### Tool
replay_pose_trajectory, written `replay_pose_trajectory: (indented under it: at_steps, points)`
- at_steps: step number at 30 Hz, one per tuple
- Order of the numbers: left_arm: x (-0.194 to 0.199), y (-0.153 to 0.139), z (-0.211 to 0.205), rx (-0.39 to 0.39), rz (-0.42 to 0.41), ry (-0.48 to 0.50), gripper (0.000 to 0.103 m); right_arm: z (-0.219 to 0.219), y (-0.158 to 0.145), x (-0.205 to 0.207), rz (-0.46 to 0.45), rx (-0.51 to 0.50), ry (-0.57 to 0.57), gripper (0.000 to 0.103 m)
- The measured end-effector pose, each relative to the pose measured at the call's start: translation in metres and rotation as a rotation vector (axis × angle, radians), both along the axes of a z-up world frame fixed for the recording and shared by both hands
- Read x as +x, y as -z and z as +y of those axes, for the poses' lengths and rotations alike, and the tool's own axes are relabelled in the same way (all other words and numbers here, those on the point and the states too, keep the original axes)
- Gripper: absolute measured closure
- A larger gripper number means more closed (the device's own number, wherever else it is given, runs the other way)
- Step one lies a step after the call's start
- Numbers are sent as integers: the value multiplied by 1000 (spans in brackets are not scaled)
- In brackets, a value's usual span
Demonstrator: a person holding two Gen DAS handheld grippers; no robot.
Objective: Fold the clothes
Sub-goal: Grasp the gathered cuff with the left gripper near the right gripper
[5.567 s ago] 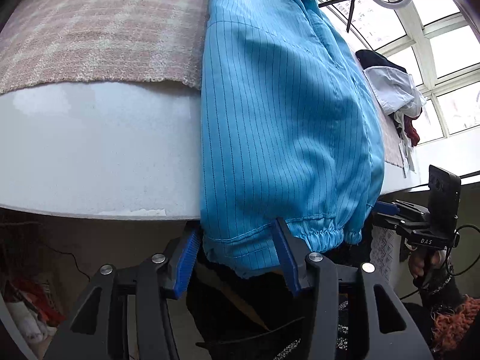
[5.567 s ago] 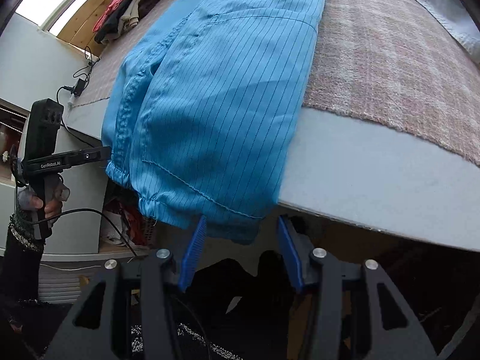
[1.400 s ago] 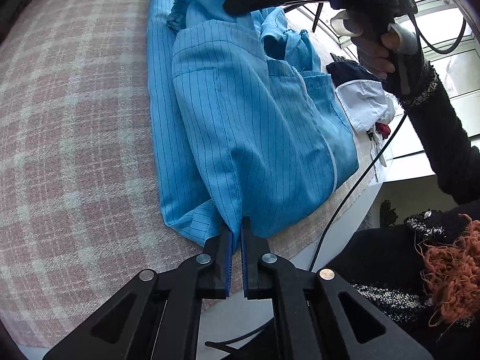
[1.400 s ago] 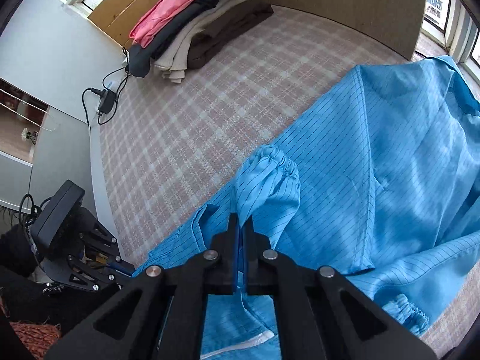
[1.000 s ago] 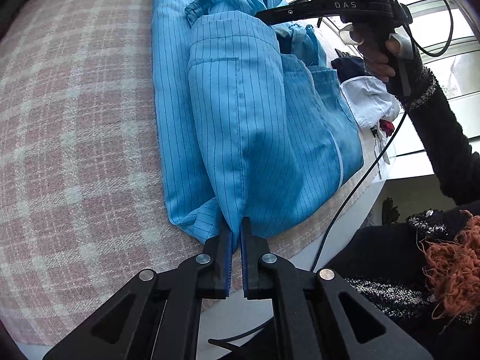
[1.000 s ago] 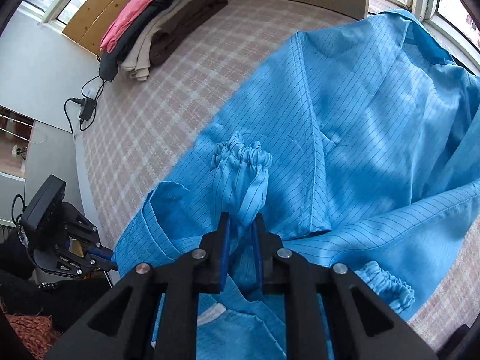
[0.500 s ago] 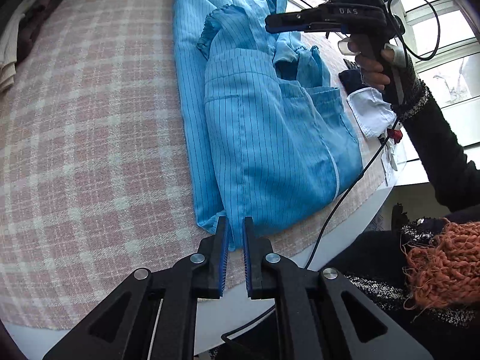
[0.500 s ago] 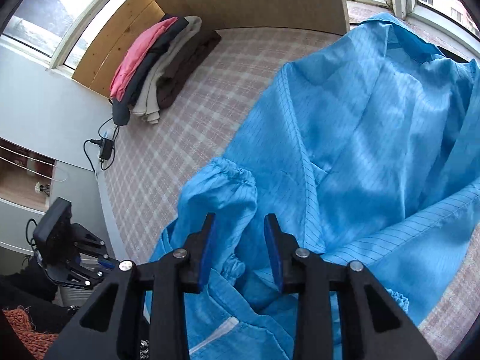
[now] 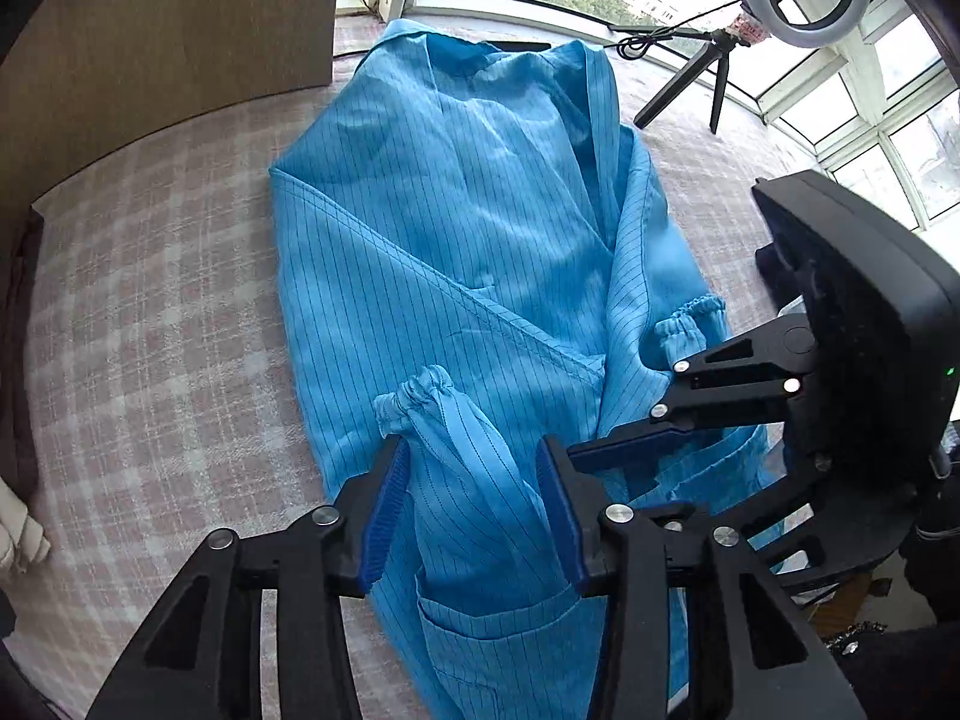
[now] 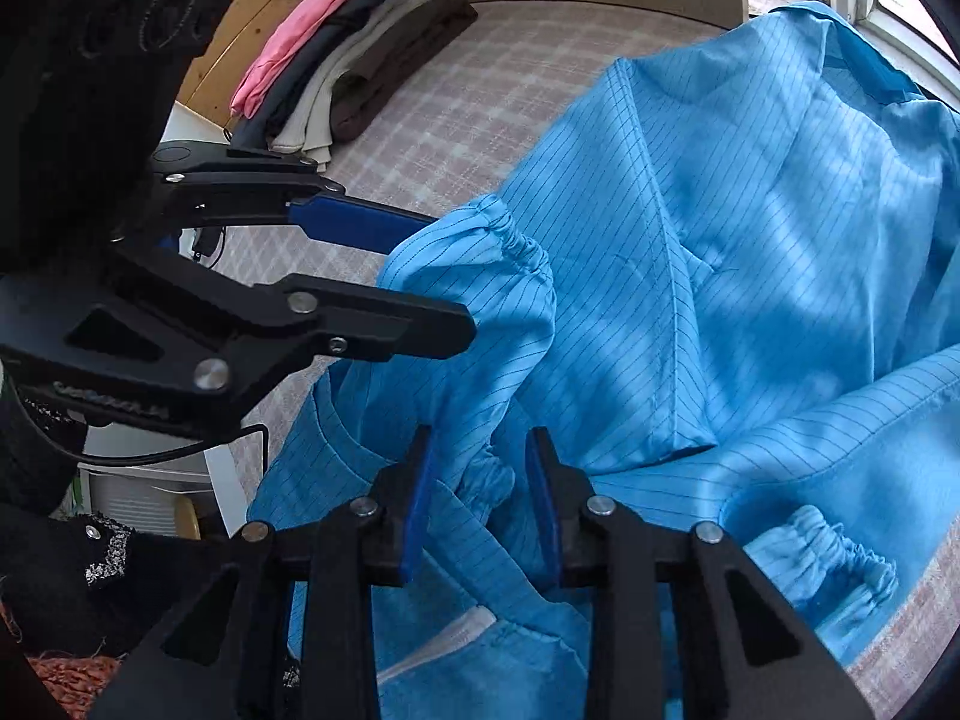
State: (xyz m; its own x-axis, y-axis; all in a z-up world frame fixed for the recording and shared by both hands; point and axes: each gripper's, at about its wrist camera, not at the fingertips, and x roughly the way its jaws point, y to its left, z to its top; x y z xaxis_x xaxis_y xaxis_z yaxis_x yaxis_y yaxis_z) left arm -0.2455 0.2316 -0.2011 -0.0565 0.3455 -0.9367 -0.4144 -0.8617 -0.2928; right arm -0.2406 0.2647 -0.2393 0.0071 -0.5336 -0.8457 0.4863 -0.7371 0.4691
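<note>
L gripper (image 9: 474, 510) jaws apart, R gripper (image 10: 480, 495) same

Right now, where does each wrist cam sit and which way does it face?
Left wrist: on the left gripper, facing the windows over the blue coat; right gripper at right.
Right wrist: on the right gripper, facing the stack of clothes; left gripper at left, black sleeve below.
Shared: coat, checked cloth, both grippers open.
</note>
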Motion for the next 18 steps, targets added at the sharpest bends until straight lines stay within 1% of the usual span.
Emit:
replay_pose_trajectory:
  at_steps: [1,3,4,6,9,13,16,17,18]
  points:
    - [2,7,-5,-1,-14,-5,101,5,-2,0,9,-6,13,73]
    - [8,10,-17,6,2,-13,101,10,-7,-3,46,-4,26,73]
    - [13,9,-24,-10,16,-16,101,10,-7,-5,62,-1,27,73]
    - [22,8,-36,-32,39,-20,101,-1,-1,-9,52,-7,0,73]
    - [31,12,-51,-33,42,-30,101,-18,9,-17,38,-17,-41,73]
    - [37,20,-61,-4,36,-49,101,-40,21,-26,17,-33,-94,73]
    - [40,24,-62,-2,41,-47,101,-55,34,-29,-33,-62,-111,73]
    - [41,22,-62,2,43,-46,101,-56,38,-30,-59,-85,-107,77]
    - [42,21,-63,7,46,-45,101,-55,39,-30,-84,-120,-99,96]
